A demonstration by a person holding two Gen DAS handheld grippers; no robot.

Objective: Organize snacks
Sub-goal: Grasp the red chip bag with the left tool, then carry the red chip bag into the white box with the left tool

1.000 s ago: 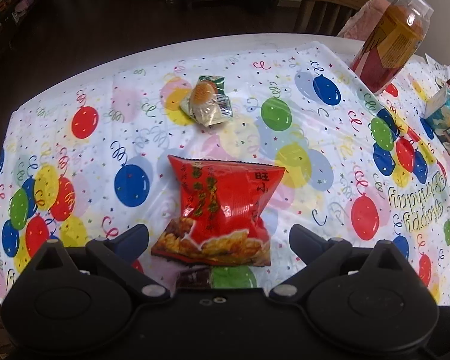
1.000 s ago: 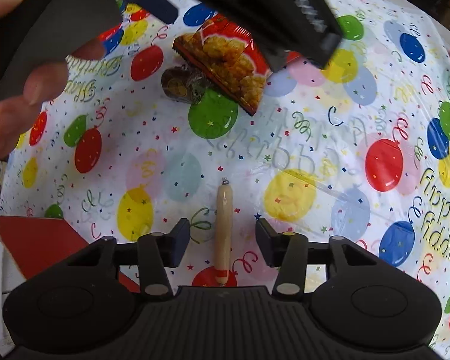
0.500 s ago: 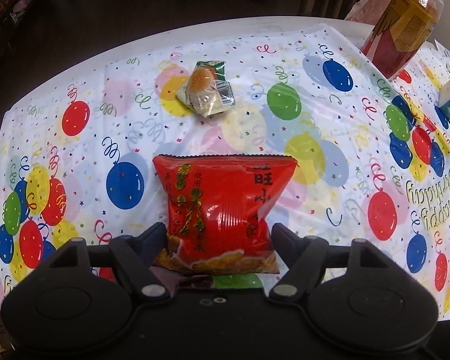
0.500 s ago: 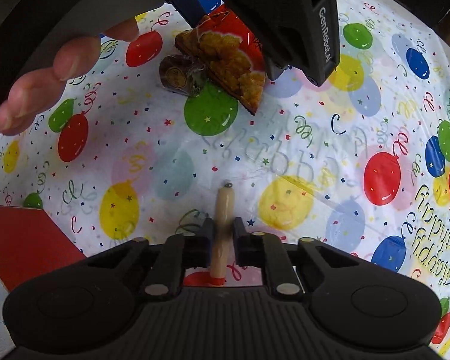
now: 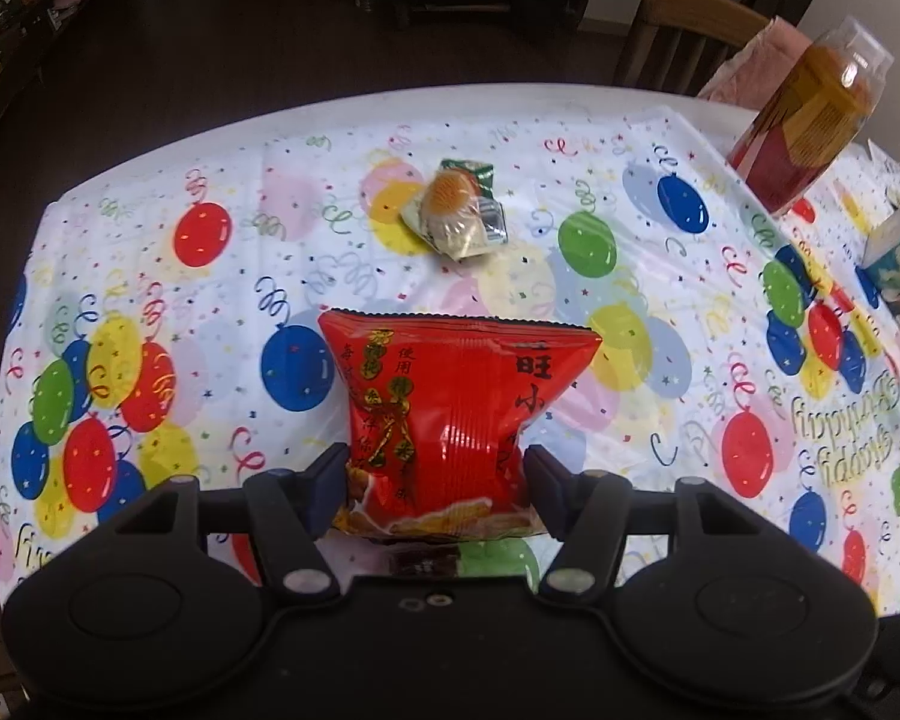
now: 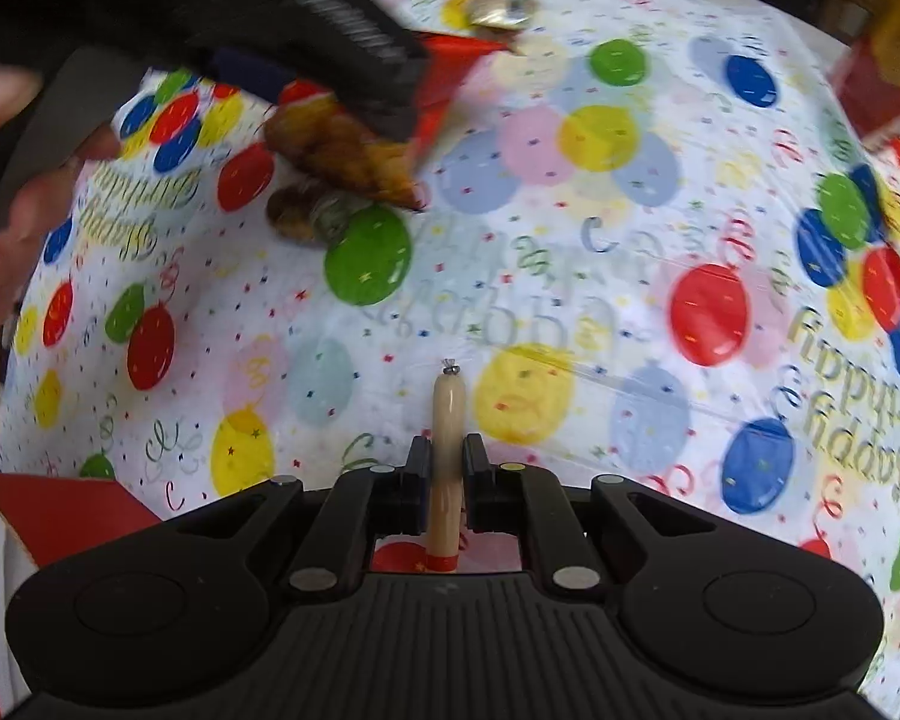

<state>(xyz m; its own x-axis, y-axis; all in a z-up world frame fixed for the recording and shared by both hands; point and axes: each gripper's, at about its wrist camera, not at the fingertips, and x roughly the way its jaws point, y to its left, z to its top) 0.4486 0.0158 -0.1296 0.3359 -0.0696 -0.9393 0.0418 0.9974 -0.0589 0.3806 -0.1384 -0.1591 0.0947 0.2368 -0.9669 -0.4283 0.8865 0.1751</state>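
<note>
Left gripper (image 5: 435, 480) now clamped on red snack bag (image 5: 450, 402), right gripper (image 6: 447, 468) on sausage stick (image 6: 447, 450); both ready to lift.

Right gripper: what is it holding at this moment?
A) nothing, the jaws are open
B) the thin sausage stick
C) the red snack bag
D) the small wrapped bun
B: in the right wrist view the right gripper has both pads pressed against the sausage stick, while the red snack bag sits pinched in the left gripper.
</note>
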